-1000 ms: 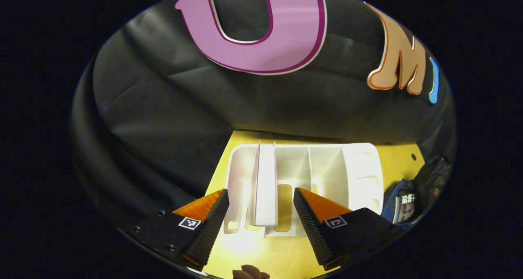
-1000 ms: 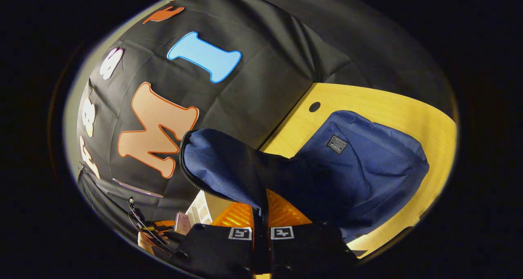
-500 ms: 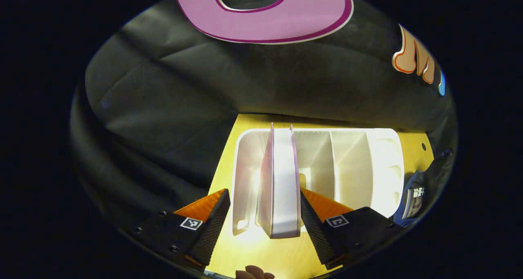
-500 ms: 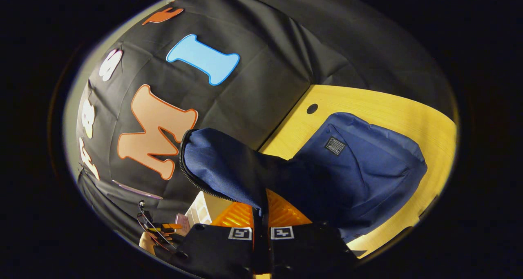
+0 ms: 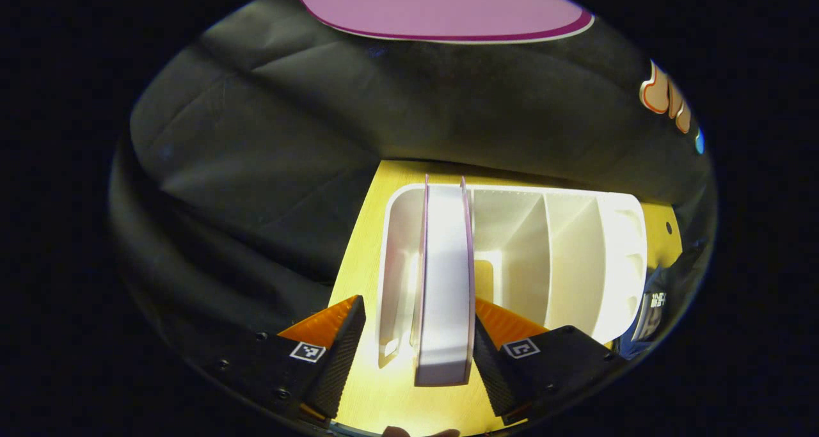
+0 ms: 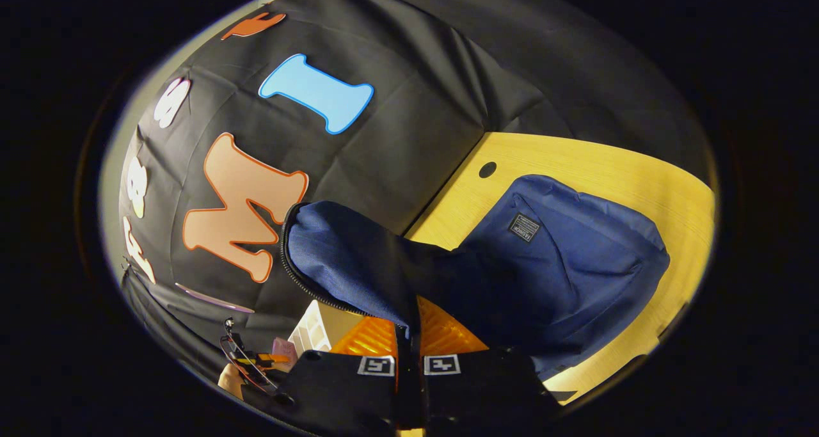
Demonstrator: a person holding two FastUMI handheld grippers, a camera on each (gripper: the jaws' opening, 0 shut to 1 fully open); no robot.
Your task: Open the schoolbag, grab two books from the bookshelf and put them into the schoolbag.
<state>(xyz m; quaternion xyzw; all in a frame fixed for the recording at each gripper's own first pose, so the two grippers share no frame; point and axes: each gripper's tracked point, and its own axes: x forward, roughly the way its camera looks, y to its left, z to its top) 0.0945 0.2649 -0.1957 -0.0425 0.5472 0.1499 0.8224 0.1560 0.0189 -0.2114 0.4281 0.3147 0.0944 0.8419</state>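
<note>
1. The wooden table [image 6: 595, 158] is the biggest thing here, with everything else sitting on it.
2. The navy schoolbag [image 6: 576, 264] lies flat on it with the flap [image 6: 345, 258] lifted. The right gripper [image 6: 409, 325] is clamped on that flap, fingers pressed together with the fabric between them.
3. The white bookshelf [image 5: 576, 258] stands by the booth wall, just left of the bag.
4. One book [image 5: 443, 296] stands upright in its leftmost slot, fore-edge facing out.
5. The left gripper [image 5: 414, 354] is spread wide around the book: right finger [image 5: 489, 373] touching or nearly so, left one apart.
</note>
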